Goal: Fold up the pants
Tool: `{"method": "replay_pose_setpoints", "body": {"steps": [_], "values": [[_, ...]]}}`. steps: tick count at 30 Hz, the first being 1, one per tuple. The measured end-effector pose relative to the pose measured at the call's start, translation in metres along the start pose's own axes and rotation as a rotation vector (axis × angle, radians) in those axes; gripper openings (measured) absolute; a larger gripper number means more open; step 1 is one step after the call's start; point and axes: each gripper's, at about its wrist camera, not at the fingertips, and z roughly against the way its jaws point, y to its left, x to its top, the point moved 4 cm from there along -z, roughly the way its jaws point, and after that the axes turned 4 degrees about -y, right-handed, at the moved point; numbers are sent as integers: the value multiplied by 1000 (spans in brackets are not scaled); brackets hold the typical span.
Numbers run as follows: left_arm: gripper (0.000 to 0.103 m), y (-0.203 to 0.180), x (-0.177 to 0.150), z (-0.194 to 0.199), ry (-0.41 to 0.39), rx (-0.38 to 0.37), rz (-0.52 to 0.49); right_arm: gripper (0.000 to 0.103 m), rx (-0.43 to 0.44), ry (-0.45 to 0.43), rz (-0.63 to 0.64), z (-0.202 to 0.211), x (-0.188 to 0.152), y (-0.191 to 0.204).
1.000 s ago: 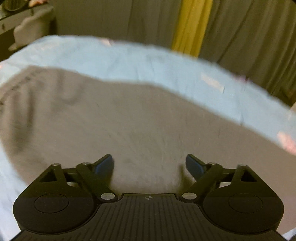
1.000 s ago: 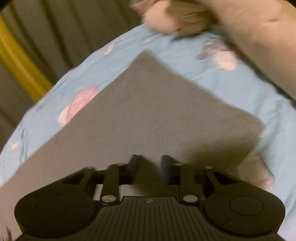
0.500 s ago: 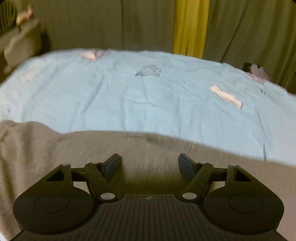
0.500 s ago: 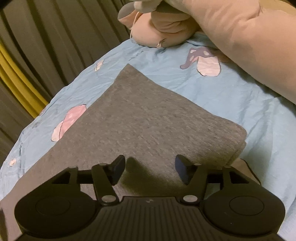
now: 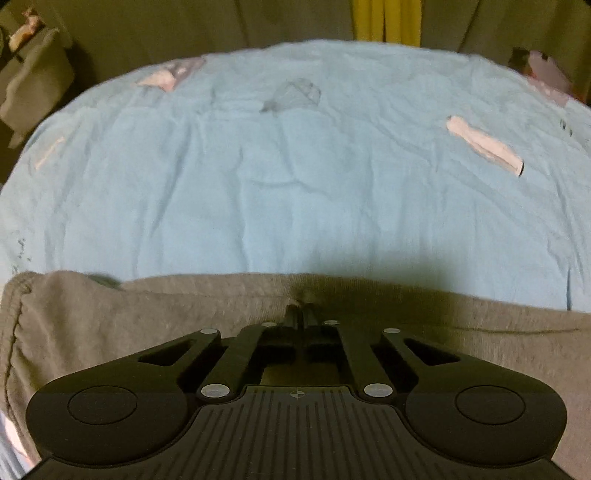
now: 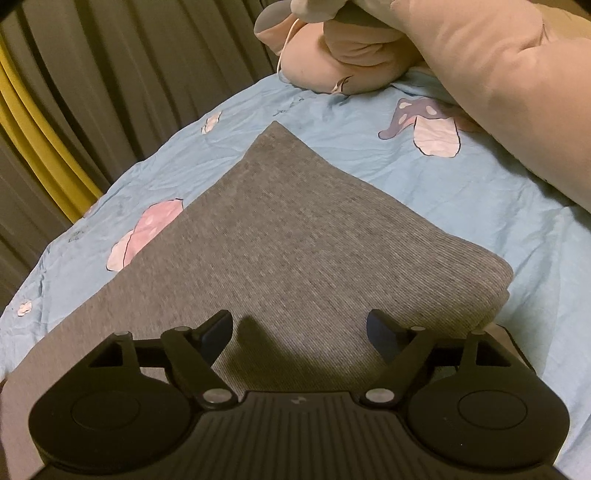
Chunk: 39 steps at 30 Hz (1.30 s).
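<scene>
Left hand-held gripper point(image 5: 301, 314), spread half a second ago, has now closed, pinching the far edge of the grey pants point(image 5: 147, 317) at 12 o'clock. Right hand-held gripper point(image 6: 299, 328) has widened and holds nothing. Pants lie flat on the blue bedsheet point(image 5: 295, 177). Judgement: next fold starting. No legible writing or brands.

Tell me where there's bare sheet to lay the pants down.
Free: the wide light-blue bedsheet beyond the grey knit pants, toward the olive curtains. Crowded: the corner with the pink plush pillows, right of the pants.
</scene>
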Motion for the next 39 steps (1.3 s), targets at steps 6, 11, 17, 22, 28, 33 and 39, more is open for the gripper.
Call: {"method": "replay_pose_setpoints", "body": {"steps": [6,11,17,22,28,33,39], "values": [[1,-14,12,44,-372,278,-229,81,-1,2,1,0,1,0],[22,-4,3,47,-195,-35,-129,81,4,0,-9,0,1,-1],[63,-13,-9,22,-39,-72,-106,83,1,5,7,-2,1,1],[50,-15,-13,0,8,-80,-45,83,0,5,9,-2,1,0],[1,-20,-13,22,-238,117,-156,83,-9,0,21,-2,1,1],[30,6,-12,50,-366,126,-106,83,-22,2,37,-3,0,4],[81,89,-97,87,-363,78,295,71,-73,-60,117,7,9,27]]}}
